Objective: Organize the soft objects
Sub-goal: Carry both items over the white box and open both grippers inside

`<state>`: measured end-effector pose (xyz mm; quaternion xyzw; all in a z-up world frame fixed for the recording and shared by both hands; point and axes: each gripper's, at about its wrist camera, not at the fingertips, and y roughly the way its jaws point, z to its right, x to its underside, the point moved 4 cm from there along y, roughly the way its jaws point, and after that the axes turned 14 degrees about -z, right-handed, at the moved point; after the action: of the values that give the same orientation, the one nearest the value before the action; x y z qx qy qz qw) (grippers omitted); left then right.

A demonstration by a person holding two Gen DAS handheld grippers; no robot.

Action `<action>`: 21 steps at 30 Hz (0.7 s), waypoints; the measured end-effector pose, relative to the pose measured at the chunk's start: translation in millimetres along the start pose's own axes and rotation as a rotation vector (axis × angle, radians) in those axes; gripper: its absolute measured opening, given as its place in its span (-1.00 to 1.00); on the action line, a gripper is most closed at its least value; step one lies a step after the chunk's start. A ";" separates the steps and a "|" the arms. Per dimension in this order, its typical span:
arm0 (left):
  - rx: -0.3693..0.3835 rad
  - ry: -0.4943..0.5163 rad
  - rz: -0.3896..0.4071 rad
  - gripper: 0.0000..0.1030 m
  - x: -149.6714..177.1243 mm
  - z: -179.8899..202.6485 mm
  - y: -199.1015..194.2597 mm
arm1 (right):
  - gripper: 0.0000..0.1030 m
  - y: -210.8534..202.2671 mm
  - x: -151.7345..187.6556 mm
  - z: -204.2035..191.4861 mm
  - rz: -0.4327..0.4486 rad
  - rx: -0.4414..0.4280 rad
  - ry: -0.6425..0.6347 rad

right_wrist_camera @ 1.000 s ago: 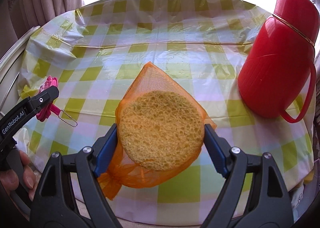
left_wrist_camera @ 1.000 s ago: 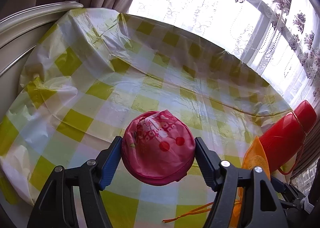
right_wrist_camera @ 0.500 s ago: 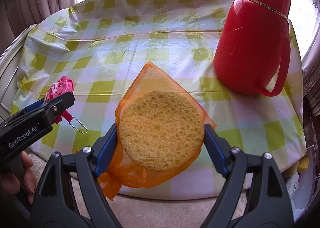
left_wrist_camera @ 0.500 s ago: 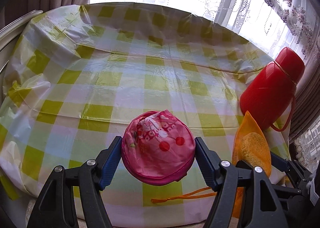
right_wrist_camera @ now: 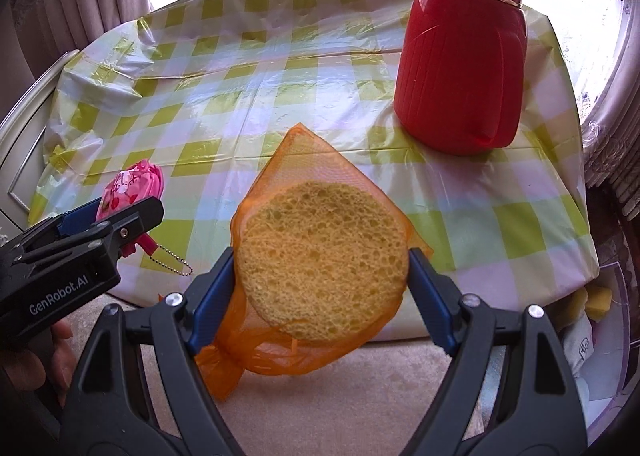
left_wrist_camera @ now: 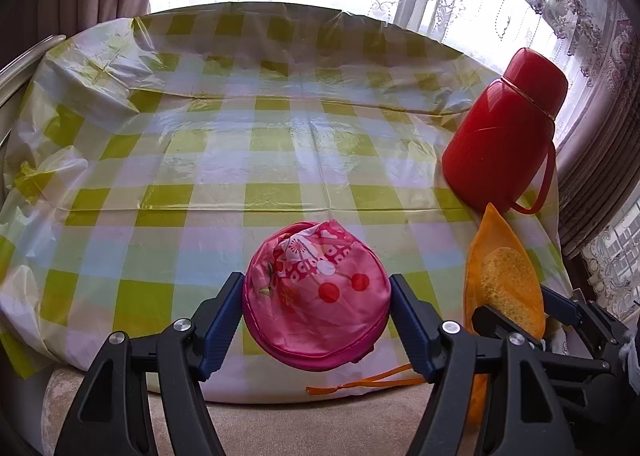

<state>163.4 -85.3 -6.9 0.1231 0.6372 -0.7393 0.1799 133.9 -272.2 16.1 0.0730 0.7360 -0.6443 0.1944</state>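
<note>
Mid-carry, the left tool (left_wrist_camera: 317,298) grips the pink pouch (left_wrist_camera: 318,296) and the right tool (right_wrist_camera: 320,268) grips the netted sponge (right_wrist_camera: 320,260) above the bench's (left_wrist_camera: 280,136) near edge, so next probably comes choosing a resting spot.

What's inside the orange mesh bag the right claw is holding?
The orange mesh bag holds a round yellow sponge, seen through the netting and clamped in the right claw. The sponge hides anything behind it.
</note>
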 end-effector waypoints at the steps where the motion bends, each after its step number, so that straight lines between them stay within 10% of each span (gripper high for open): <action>1: 0.004 0.005 0.002 0.39 2.4 2.8 -2.2 | 0.63 -3.1 3.4 2.8 0.004 0.002 0.003; 21: 0.198 0.249 0.000 0.39 51.0 125.7 -39.4 | 0.63 -89.2 84.6 156.5 0.045 0.147 0.205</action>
<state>106.5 -210.1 27.4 0.2309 0.5787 -0.7774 0.0862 54.7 -451.4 51.3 0.1693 0.7009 -0.6812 0.1266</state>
